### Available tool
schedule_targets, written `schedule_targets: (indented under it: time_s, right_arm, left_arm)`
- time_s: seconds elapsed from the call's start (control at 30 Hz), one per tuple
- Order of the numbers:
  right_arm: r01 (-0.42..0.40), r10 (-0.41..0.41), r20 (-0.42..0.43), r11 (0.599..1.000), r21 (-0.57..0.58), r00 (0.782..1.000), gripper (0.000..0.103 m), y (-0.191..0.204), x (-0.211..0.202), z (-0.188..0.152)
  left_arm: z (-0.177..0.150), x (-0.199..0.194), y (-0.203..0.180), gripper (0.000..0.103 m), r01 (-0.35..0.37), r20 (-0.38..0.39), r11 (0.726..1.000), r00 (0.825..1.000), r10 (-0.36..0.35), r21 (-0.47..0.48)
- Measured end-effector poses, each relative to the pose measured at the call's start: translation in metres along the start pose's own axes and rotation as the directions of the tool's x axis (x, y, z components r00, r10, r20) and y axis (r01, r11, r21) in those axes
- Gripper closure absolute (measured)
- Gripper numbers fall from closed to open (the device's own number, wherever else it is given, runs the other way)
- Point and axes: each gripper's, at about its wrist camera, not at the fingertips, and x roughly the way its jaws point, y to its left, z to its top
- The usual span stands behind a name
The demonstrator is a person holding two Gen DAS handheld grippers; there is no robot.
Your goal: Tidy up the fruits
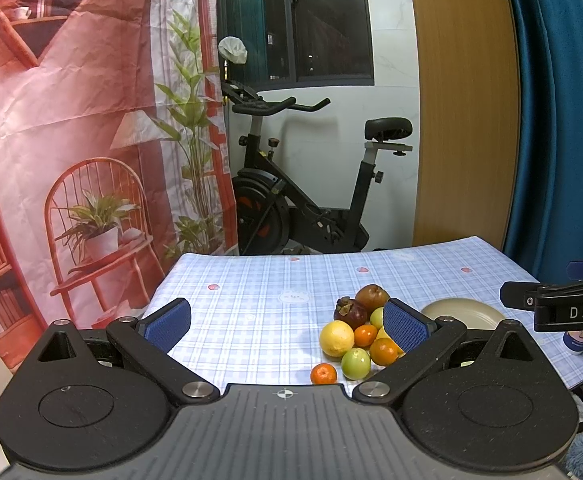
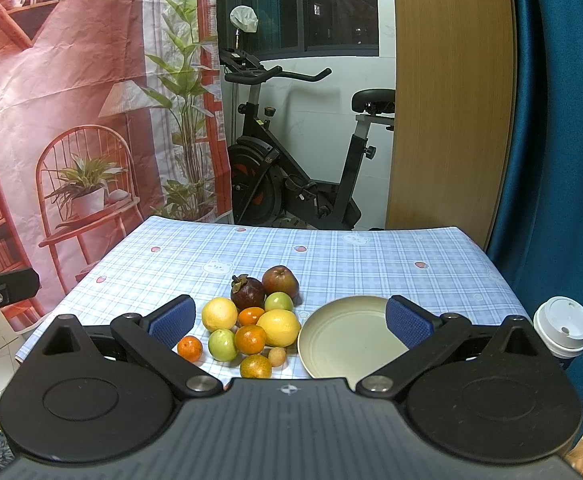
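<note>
A pile of fruit [image 2: 251,320] lies on the blue checked tablecloth [image 2: 331,256]: two lemons [image 2: 278,327], a mangosteen [image 2: 247,292], a red-brown apple [image 2: 280,281], green fruits [image 2: 222,344] and several small oranges [image 2: 189,348]. A cream plate [image 2: 343,340] sits empty just right of the pile. My right gripper [image 2: 289,320] is open and empty, above the table's near edge, facing pile and plate. My left gripper [image 1: 287,324] is open and empty, left of the pile [image 1: 357,332]; its right finger hides part of the fruit. The plate [image 1: 465,313] shows behind it.
A white-lidded paper cup [image 2: 564,326] stands at the table's right edge, near the blue curtain [image 2: 563,120]. An exercise bike [image 2: 299,160] stands behind the table. A printed backdrop [image 2: 71,100] hangs at left. The other gripper shows at the right edge of the left wrist view [image 1: 559,304].
</note>
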Motion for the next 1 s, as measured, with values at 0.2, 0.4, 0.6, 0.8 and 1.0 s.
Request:
schedule_targets:
  time_s: [0.2, 0.4, 0.6, 0.8, 1.0]
  right_arm:
    - [0.0, 0.0, 0.0, 1.0, 0.0, 1.0, 0.0, 0.001, 0.0, -0.001]
    - [0.002, -0.002, 0.0, 1.0, 0.0, 1.0, 0.0, 0.002, 0.0, -0.001]
    - [0.005, -0.005, 0.001, 1.0, -0.006, 1.0, 0.0, 0.004, -0.001, -0.001]
    - [-0.011, 0.011, 0.013, 1.0, -0.011, 1.0, 0.0, 0.003, 0.0, -0.004]
    - [-0.062, 0.062, 0.098, 0.998, 0.002, 0.993, 0.0, -0.011, 0.005, 0.012]
  left_arm:
    - [-0.003, 0.0, -0.001, 0.0, 0.002, -0.003, 1.0, 1.0, -0.002, -0.003]
    - [-0.005, -0.001, -0.001, 0.0, 0.005, -0.004, 1.0, 1.0, -0.005, -0.01]
    - [-0.002, 0.003, 0.003, 0.0, 0.018, -0.022, 0.999, 1.0, -0.019, -0.029]
    - [0.004, 0.008, 0.007, 0.0, 0.031, -0.033, 0.999, 0.999, -0.032, -0.034]
    - [0.019, 0.028, 0.014, 0.0, 0.007, 0.026, 1.0, 1.0, -0.006, -0.022]
